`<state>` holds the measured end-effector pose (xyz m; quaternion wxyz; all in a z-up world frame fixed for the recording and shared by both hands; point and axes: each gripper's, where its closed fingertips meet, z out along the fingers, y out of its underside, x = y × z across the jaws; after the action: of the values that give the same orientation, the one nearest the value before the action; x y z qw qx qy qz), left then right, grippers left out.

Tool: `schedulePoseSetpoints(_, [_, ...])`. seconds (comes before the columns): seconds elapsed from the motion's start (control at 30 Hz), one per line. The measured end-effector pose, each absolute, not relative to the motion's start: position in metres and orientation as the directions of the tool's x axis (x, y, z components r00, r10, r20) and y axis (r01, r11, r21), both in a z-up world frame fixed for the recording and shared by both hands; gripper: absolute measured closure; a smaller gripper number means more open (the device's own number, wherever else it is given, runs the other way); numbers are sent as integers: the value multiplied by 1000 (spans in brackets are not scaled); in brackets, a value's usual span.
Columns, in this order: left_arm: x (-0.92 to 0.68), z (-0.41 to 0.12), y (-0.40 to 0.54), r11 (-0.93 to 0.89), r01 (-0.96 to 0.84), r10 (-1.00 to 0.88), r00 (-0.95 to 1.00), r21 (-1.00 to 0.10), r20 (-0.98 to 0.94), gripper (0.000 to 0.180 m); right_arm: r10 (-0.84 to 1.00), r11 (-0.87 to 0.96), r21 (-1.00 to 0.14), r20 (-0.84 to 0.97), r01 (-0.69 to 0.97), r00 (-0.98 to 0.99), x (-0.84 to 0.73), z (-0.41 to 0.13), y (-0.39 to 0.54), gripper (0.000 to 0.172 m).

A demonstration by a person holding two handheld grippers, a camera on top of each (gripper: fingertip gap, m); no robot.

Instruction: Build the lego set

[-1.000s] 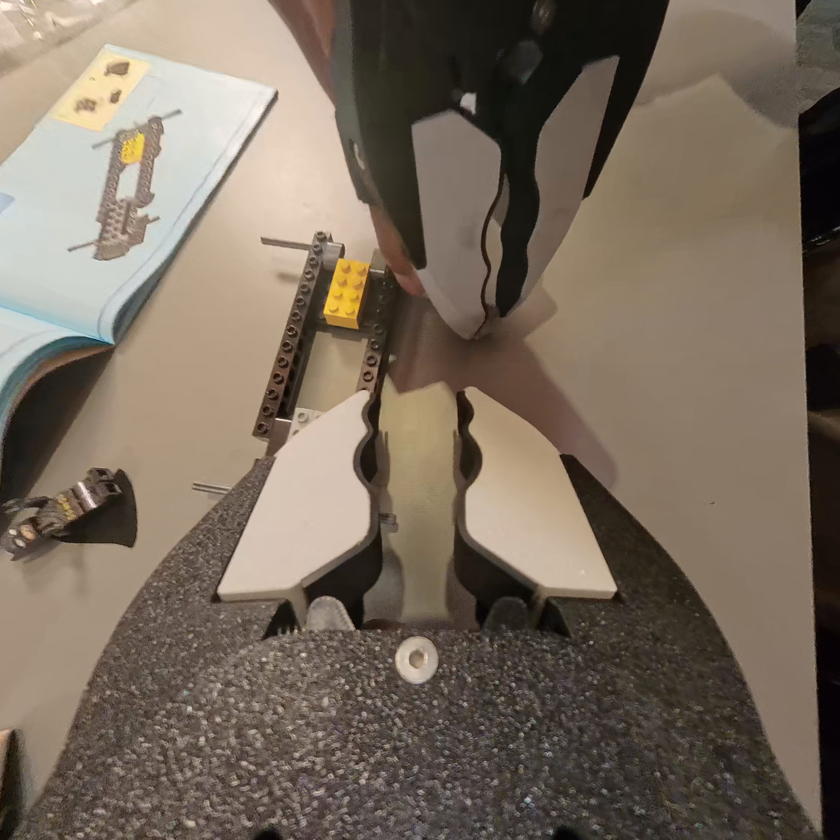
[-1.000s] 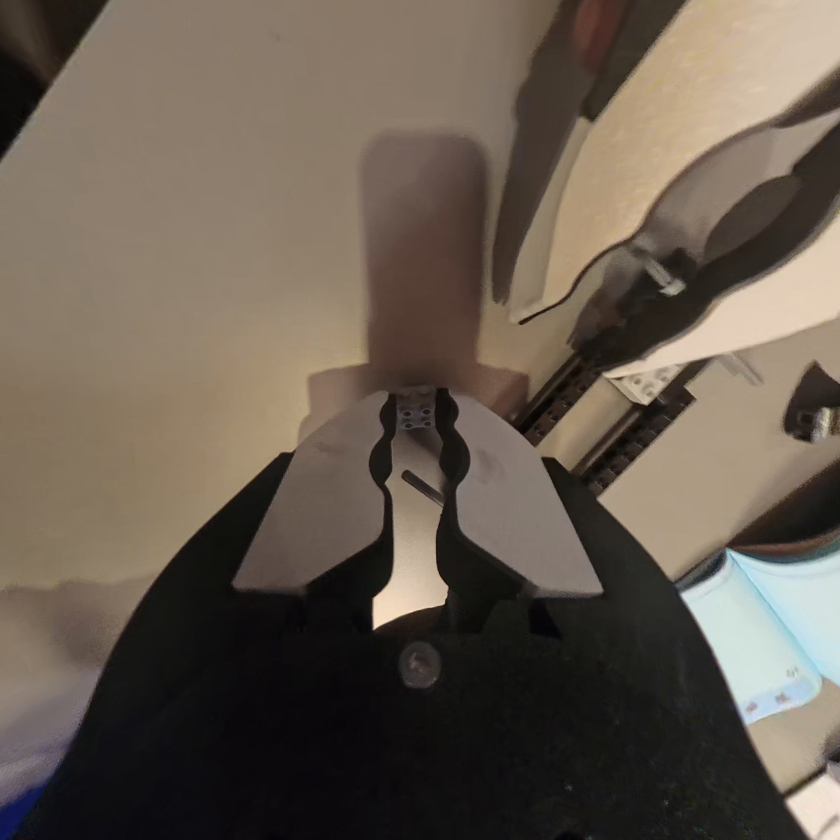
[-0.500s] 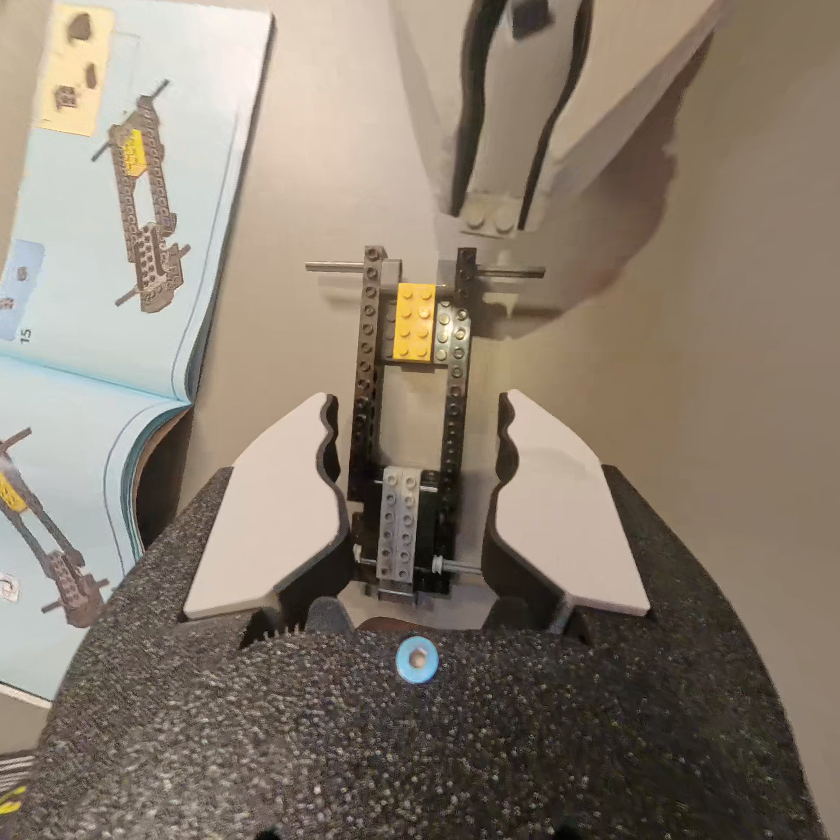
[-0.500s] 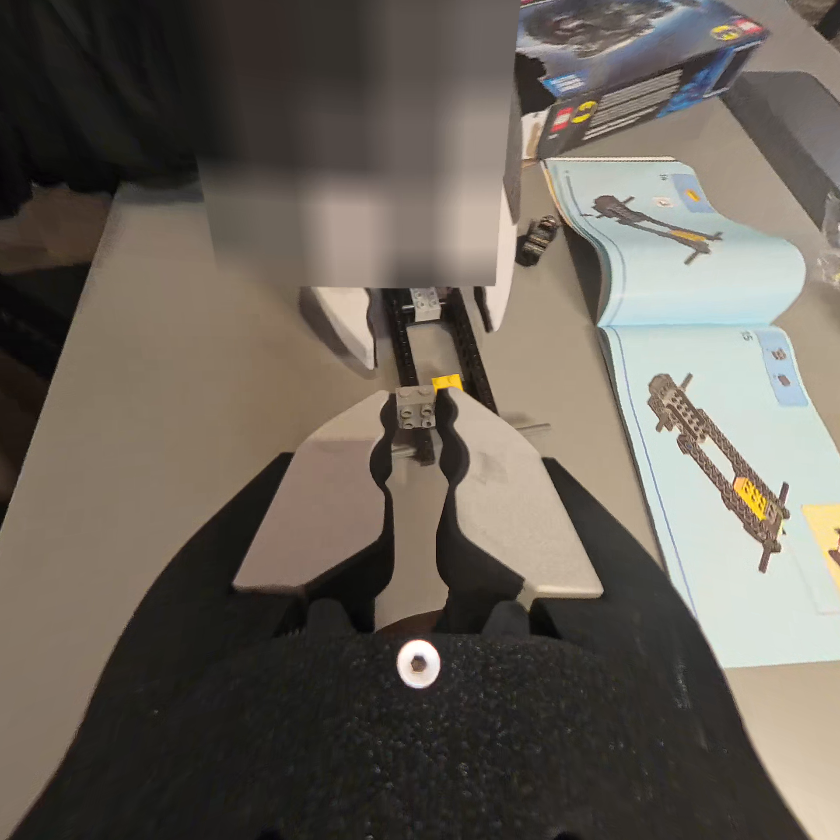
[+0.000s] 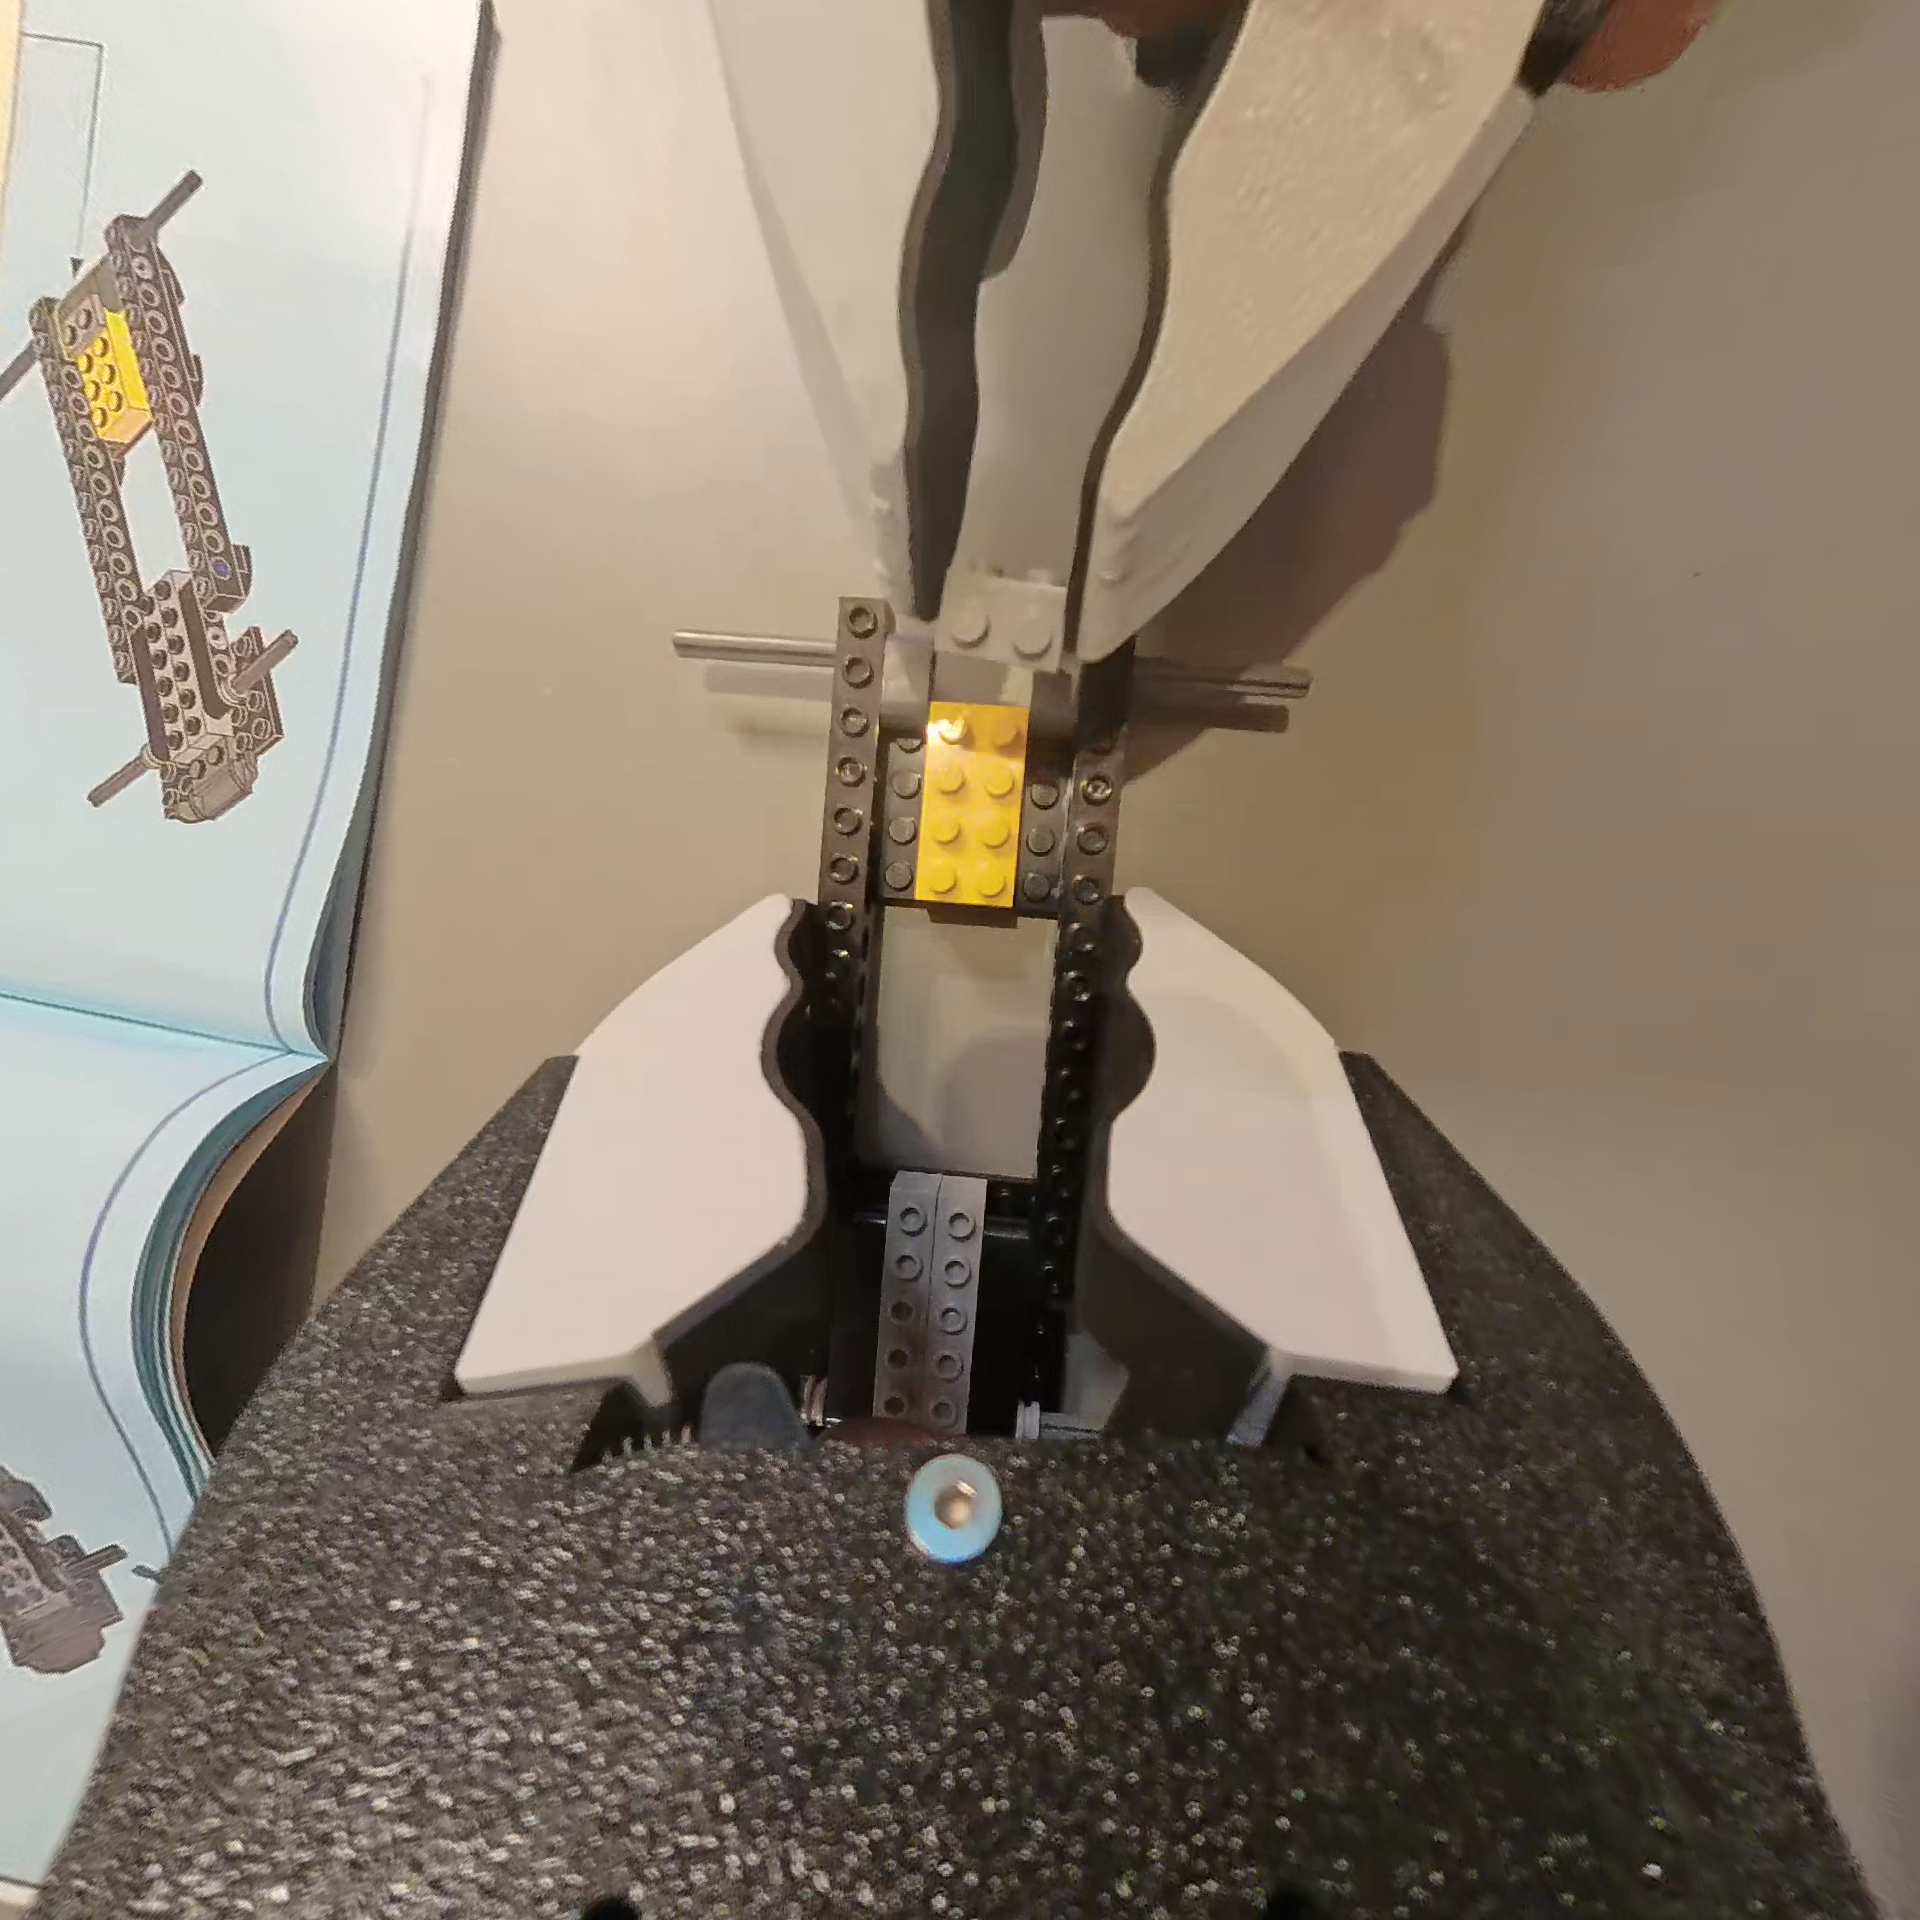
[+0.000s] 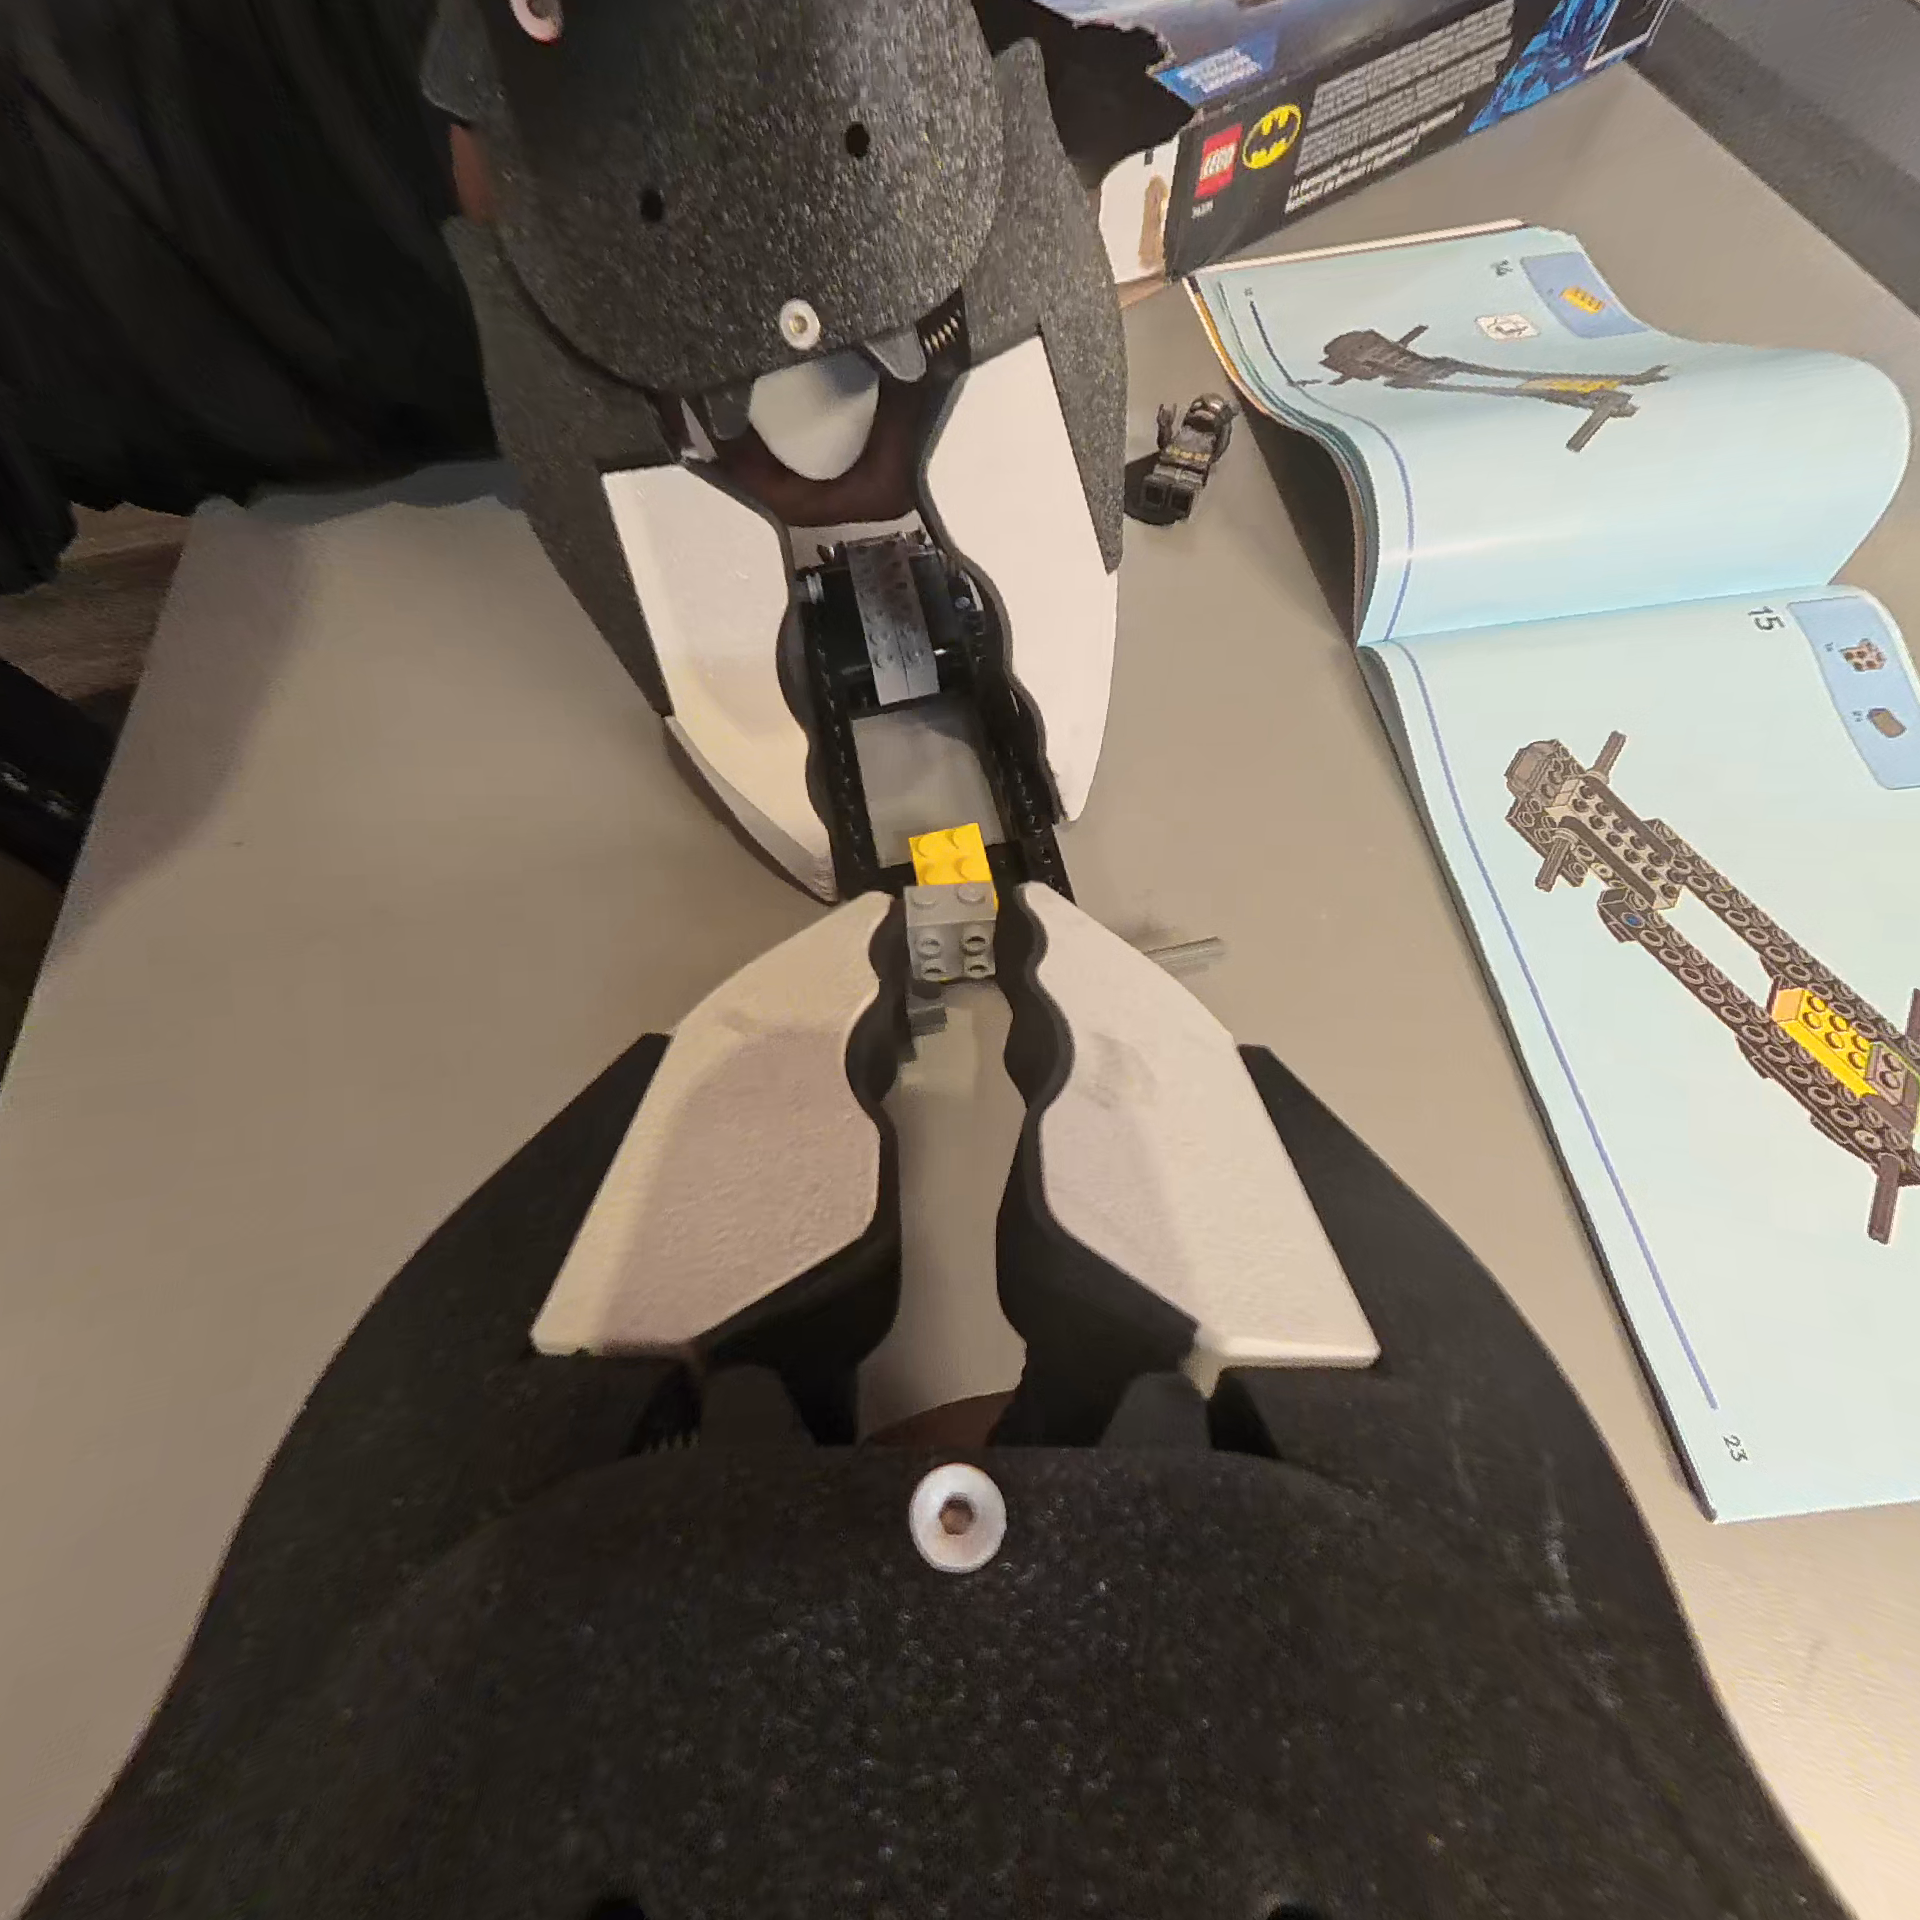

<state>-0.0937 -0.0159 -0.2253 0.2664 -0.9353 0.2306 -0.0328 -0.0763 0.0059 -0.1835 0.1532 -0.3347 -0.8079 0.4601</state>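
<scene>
A long black brick frame (image 5: 852, 790) lies on the grey table (image 6: 312, 935), with a yellow brick (image 5: 966, 810) across its far end and dark grey plates (image 5: 930, 1299) at its near end. My left gripper (image 5: 961, 904) straddles the frame, with both pads pressed on its side beams; it also shows in the right wrist view (image 6: 945, 857). My right gripper (image 6: 951, 914) is shut on a small grey brick (image 6: 951, 930). It holds the brick just above the frame's end beside the yellow brick (image 6: 948, 852). The left wrist view shows the grey brick (image 5: 1003, 623) between the right fingertips.
An open light-blue instruction booklet (image 6: 1662, 727) lies beside the frame and also shows in the left wrist view (image 5: 208, 520). A dark toy box (image 6: 1351, 114) and a small dark minifigure (image 6: 1184, 457) sit behind. Grey axle rods (image 5: 748, 649) stick out of the frame's end. Across from one pair of fingers to the other is roughly 5 cm. About 12 cm separates my left fingertips from the small dark minifigure (image 6: 1184, 457).
My left gripper opened wide, moved over the frame and closed on its side beams. My right gripper, still holding the grey brick, came down to the frame's end by the yellow brick.
</scene>
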Motion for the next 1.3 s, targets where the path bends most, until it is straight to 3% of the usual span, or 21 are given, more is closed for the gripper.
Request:
schedulePoseSetpoints(0.47, [-93,-224,-16,-723,-400,-449,892,-563,-57,127,662,512,-744,24,428,-749,-85,-208,1,155])
schedulePoseSetpoints(1.3, [-93,-226,-18,-713,-399,-458,888,-577,-48,125,647,549,-735,71,399,-759,-84,-209,0,150])
